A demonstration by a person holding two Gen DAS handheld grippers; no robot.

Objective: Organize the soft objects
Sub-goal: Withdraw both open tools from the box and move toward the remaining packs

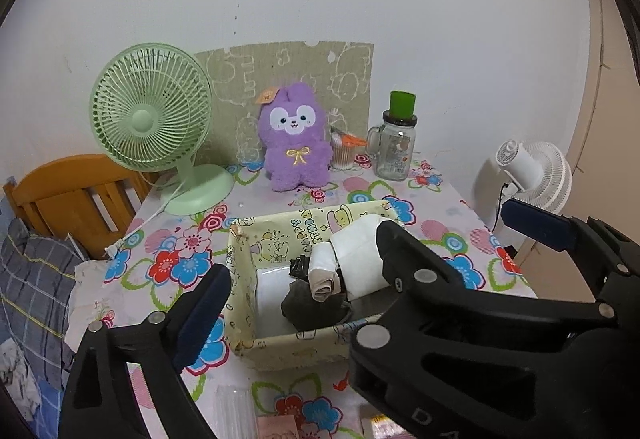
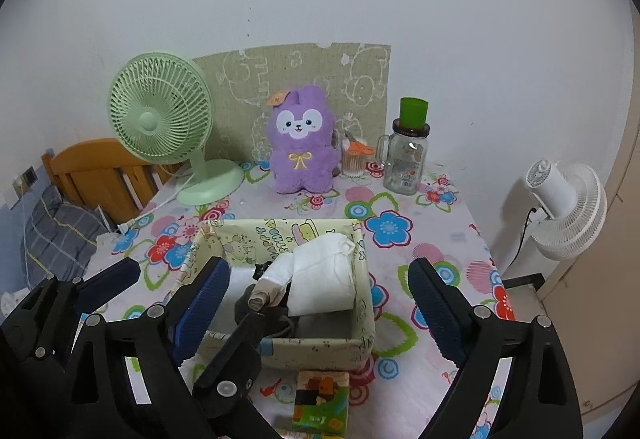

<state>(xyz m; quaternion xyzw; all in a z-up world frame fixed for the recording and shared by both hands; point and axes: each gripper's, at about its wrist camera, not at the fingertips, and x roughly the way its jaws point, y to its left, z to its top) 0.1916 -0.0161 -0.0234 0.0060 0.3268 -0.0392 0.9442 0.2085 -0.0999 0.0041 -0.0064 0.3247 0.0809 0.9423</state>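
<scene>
While both claws hang wide and empty over the desk (image 2: 440, 207) with its glossy flowered cloth, the left claw (image 1: 316, 291) and right claw (image 2: 320, 303) frame a squarish paper-covered box (image 2: 320, 349); inside lie a white folded cloth (image 2: 324, 279), a beige rolled sock (image 1: 324, 279) and a dark crumpled bundle (image 1: 304, 303); a fuzzy purple plush (image 2: 302, 147) sits behind.

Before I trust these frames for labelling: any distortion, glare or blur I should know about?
Left wrist view: strong fisheye bend, dark corners; the glass jar shows a small glare spot; the box is sharp, while the right gripper hides part of it. Right wrist view: same curvature; even, soft light, no hard shadows; the purple plush is crisp.
</scene>
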